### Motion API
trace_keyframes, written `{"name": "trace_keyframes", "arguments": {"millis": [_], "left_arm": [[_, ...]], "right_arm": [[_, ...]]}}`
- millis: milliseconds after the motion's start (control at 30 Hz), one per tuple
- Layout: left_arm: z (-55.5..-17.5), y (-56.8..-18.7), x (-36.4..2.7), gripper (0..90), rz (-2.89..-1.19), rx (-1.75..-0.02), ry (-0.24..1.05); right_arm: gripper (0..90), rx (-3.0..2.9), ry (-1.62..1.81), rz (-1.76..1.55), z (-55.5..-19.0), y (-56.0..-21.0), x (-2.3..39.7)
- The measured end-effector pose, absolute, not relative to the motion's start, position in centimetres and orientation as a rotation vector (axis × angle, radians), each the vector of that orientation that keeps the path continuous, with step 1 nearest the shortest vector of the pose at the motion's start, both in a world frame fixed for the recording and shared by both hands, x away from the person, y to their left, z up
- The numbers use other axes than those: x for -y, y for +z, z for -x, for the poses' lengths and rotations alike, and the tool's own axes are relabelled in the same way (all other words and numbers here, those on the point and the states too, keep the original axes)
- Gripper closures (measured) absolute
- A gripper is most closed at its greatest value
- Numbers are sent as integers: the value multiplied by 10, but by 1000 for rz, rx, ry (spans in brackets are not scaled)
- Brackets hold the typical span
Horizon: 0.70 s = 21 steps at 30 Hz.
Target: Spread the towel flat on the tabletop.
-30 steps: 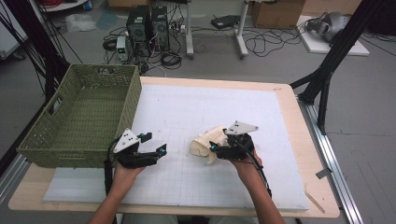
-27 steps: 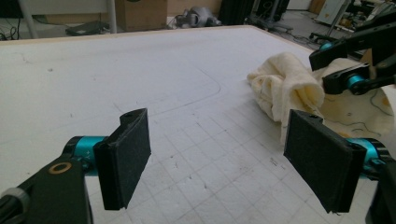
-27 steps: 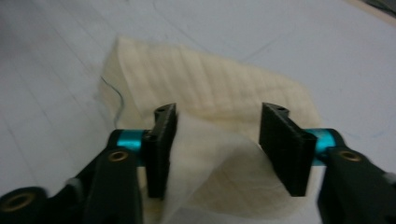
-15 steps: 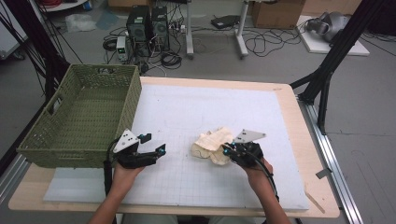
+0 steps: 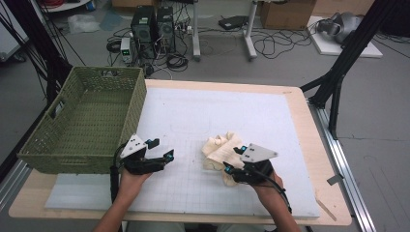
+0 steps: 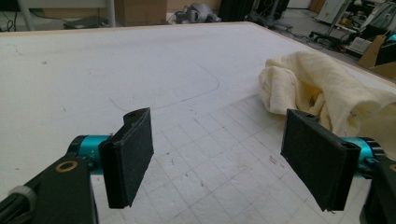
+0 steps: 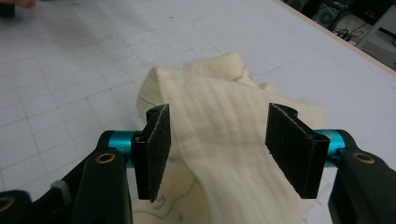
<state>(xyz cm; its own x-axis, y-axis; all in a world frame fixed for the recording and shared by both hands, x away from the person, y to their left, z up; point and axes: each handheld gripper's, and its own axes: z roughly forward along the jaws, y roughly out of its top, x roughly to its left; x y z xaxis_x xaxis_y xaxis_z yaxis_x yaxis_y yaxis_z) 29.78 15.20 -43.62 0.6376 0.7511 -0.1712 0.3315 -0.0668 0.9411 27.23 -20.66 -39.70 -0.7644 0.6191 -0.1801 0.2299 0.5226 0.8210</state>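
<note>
From above I see my right hand-held gripper [image 5: 233, 161] at the near edge of the cream cloth [image 5: 220, 149], which lies crumpled on the white gridded surface [image 5: 270, 116], a little right of the middle and toward my side. In the right gripper view a flat fold of the cloth [image 7: 219, 135] runs up between the two black jaws, and I can see gaps between the pads [image 7: 156, 144] and the fabric on both sides, so the jaws stand partly apart with the cloth between them and not pinched; they have just been opening.

My left hand-held gripper [image 5: 162, 150] sits over bare surface, well apart from the cloth, just beside the near corner of the green woven basket [image 5: 72, 121] on the left. In the left gripper view its jaws are spread wide with nothing between them, and the cloth [image 6: 322, 88] lies beyond the right-hand pad [image 6: 317, 156].
</note>
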Motion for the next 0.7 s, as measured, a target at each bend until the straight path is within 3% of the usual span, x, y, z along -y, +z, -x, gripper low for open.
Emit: {"name": "trace_keyframes", "arguments": {"millis": [133,167,267,300,700], "left_arm": [[-297,-436,-153,253,-1653,-903,440],[-297,-436,-153,252,-1654,-904,441],[-297,-436,-154,266,-1658,-898,439],[-297,-436,-154,278,-1661,-897,437],[-296,-436,-154,298,-1667,-896,438]], "right_arm": [[426,-2327,1051,-628,-283,-403,181],[481,-2336,1010,-611,-286,-404,176],[776,-2385,913,-540,-294,-406,170],[828,-2381,913,-542,-295,-406,170],[844,-2155,873,-897,-300,-392,249]]}}
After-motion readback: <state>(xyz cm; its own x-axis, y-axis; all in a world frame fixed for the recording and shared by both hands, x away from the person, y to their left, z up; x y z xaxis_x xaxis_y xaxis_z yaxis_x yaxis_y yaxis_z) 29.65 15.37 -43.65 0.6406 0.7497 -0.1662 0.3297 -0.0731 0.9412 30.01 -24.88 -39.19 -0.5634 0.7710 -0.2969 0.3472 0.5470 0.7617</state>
